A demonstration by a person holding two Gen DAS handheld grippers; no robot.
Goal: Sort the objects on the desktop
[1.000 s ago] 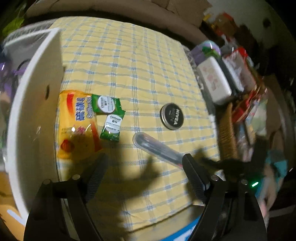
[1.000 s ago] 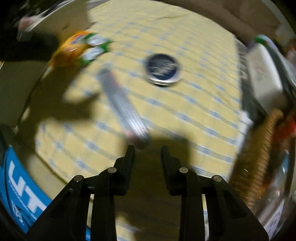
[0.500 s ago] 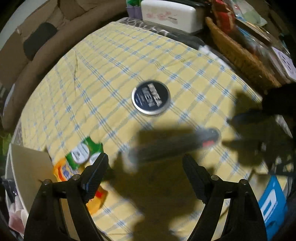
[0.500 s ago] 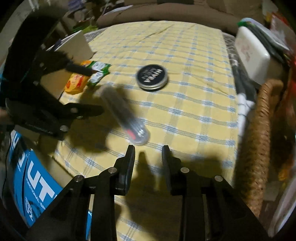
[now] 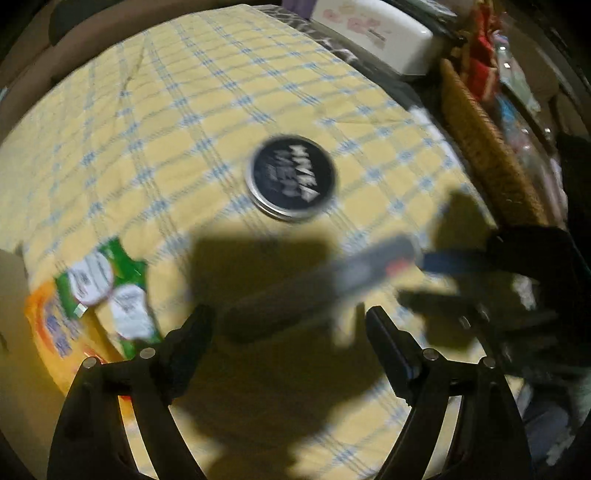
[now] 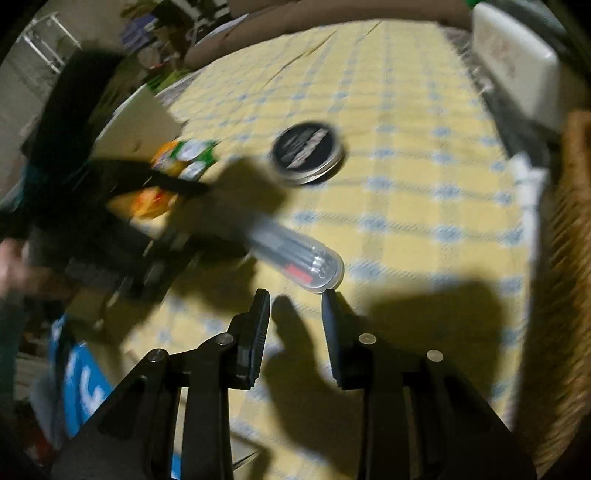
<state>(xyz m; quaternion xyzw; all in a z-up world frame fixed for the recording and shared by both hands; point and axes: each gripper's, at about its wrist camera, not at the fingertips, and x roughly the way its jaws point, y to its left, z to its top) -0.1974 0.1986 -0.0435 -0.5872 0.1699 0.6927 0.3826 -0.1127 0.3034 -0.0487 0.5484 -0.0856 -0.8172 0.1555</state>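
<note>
A clear tube of pens (image 6: 295, 254) lies on the yellow checked cloth (image 6: 406, 110), blurred in the left wrist view (image 5: 332, 280). My right gripper (image 6: 295, 295) hovers just short of the tube's capped end, its jaws a narrow gap apart with nothing between them. My left gripper (image 5: 287, 314) stands wide open over the tube's other half, not touching it. Each gripper shows in the other's view: left gripper (image 6: 199, 221), right gripper (image 5: 417, 280). A dark round tin (image 5: 293, 177) sits beyond the tube. Green sachets (image 5: 107, 280) lie on a yellow packet (image 5: 55, 332) to the left.
A white box (image 6: 140, 122) stands at the cloth's left edge near the sachets. A white case (image 5: 373, 33) and a wicker basket (image 5: 491, 158) line the right side. A blue carton (image 6: 81, 384) sits below the near edge. A hand shows at far left.
The left gripper has rolled and come down over the tube. The right gripper has closed in on the tube's capped end. Neither has taken hold of anything.
</note>
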